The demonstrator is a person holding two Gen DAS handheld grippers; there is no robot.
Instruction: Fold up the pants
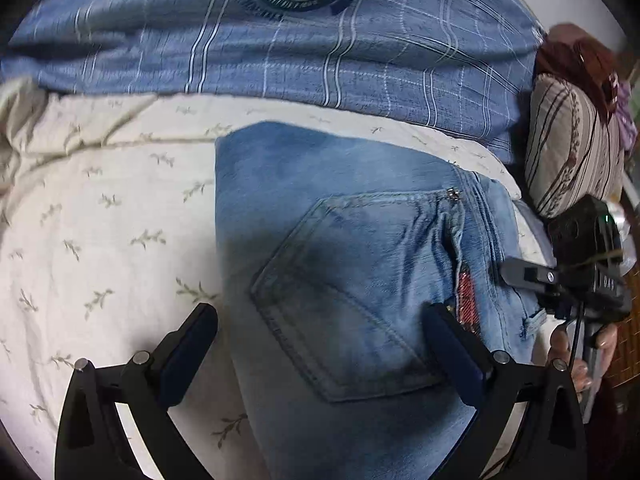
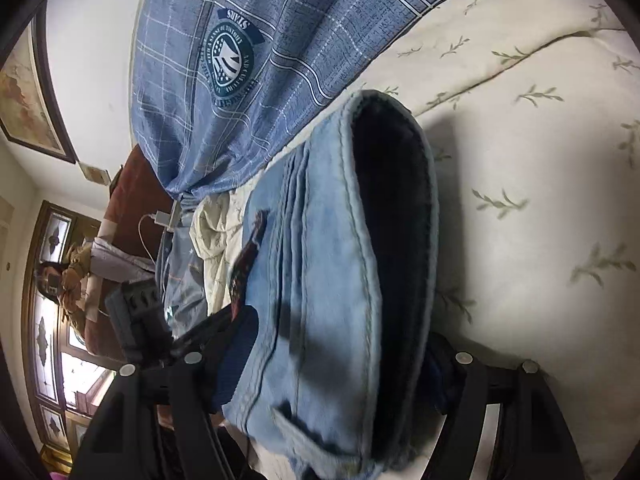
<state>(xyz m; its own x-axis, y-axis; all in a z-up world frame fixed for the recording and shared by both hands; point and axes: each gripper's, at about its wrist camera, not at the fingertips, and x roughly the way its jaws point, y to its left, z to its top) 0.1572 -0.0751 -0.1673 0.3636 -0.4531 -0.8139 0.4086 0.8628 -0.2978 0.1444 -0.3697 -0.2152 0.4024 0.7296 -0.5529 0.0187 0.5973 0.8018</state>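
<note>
Light blue jeans (image 1: 340, 264) lie folded on a cream leaf-print bedsheet (image 1: 100, 220), back pocket facing up. My left gripper (image 1: 320, 336) is open just above the jeans, one finger on each side of the pocket, holding nothing. My right gripper (image 2: 332, 364) has its jaws on either side of the folded waist end of the jeans (image 2: 332, 280), which fills the gap between them; the dark inside of the fold shows. The right gripper also shows in the left wrist view (image 1: 520, 272), at the right edge of the jeans, held by a hand.
A blue plaid blanket (image 1: 300, 48) with a round crest lies along the far side of the bed. A striped pillow (image 1: 572, 152) sits at the right. A framed picture (image 2: 28, 96), a window and furniture show beyond the bed's end.
</note>
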